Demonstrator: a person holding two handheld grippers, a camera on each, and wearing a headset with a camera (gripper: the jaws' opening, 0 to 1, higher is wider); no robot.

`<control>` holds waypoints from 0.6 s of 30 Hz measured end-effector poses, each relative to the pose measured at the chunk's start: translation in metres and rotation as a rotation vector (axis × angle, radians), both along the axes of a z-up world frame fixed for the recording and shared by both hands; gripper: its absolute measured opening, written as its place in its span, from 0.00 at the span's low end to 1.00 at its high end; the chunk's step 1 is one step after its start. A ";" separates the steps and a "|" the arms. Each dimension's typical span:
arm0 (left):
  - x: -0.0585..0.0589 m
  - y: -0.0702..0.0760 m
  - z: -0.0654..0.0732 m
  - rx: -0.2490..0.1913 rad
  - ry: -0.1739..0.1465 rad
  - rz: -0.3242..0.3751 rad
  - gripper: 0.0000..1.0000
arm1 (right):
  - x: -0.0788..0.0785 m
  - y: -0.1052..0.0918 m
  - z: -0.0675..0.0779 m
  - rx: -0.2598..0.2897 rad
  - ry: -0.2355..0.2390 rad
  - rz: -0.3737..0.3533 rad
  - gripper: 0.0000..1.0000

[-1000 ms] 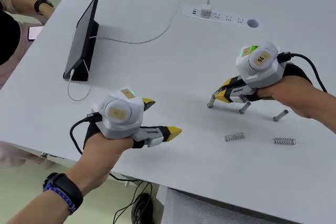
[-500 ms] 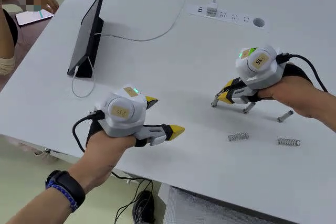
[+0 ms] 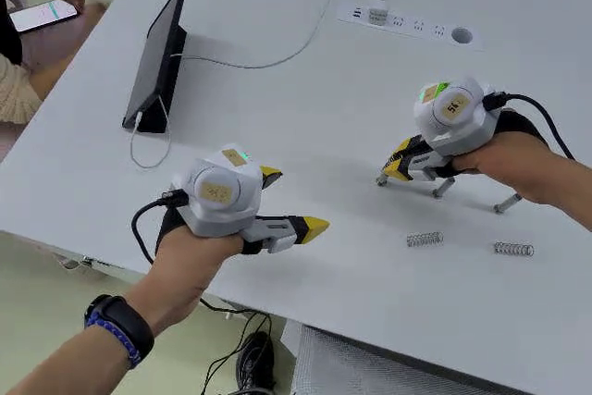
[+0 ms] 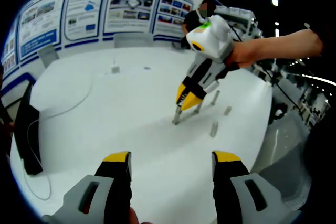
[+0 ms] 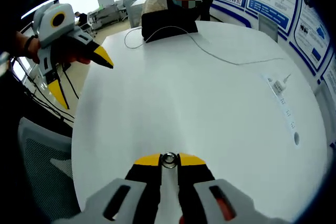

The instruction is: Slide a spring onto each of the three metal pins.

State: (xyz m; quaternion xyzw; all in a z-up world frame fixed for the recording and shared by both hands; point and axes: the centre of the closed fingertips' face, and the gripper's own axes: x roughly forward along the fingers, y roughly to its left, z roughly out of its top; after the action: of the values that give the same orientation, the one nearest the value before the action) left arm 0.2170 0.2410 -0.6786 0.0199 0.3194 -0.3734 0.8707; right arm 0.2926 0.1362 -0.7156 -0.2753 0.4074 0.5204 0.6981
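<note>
My right gripper (image 3: 393, 169) is shut on the end of one metal pin (image 3: 382, 178), which rests on the white table (image 3: 305, 108). In the right gripper view the round pin end (image 5: 169, 159) sits pinched between the yellow tips of the right gripper (image 5: 169, 162). Two more pins (image 3: 443, 188) (image 3: 506, 203) lie to its right. Two springs (image 3: 425, 240) (image 3: 513, 249) lie loose nearer the front edge. My left gripper (image 3: 292, 199) hovers to the left, open and holding nothing. In its own view the left gripper (image 4: 171, 158) faces the right gripper (image 4: 189, 98) and the held pin (image 4: 177, 116).
A tablet on a stand (image 3: 157, 57) stands at the far left with a white cable (image 3: 277, 64) running to a power strip (image 3: 407, 23) at the back. A person with a phone (image 3: 42, 14) sits beyond the table's left corner. The table's front edge (image 3: 370, 344) runs close below the springs.
The head camera has shifted a little. The person at the far left has moved an arm. Both grippers, the pins and the springs stay where they were.
</note>
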 end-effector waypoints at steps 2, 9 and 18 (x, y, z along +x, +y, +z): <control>0.000 0.000 0.000 -0.001 0.001 0.000 0.63 | 0.000 0.000 -0.002 -0.002 0.001 -0.001 0.13; 0.000 0.000 0.000 -0.001 0.002 0.000 0.63 | -0.003 0.001 -0.010 -0.018 -0.004 0.014 0.13; 0.000 0.001 -0.001 -0.007 0.009 0.009 0.63 | -0.002 0.002 -0.021 -0.026 -0.009 0.013 0.13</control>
State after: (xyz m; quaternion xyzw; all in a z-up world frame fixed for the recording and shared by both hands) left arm 0.2169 0.2423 -0.6800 0.0140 0.3220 -0.3706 0.8711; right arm 0.2910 0.1380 -0.7367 -0.2892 0.4093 0.5184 0.6929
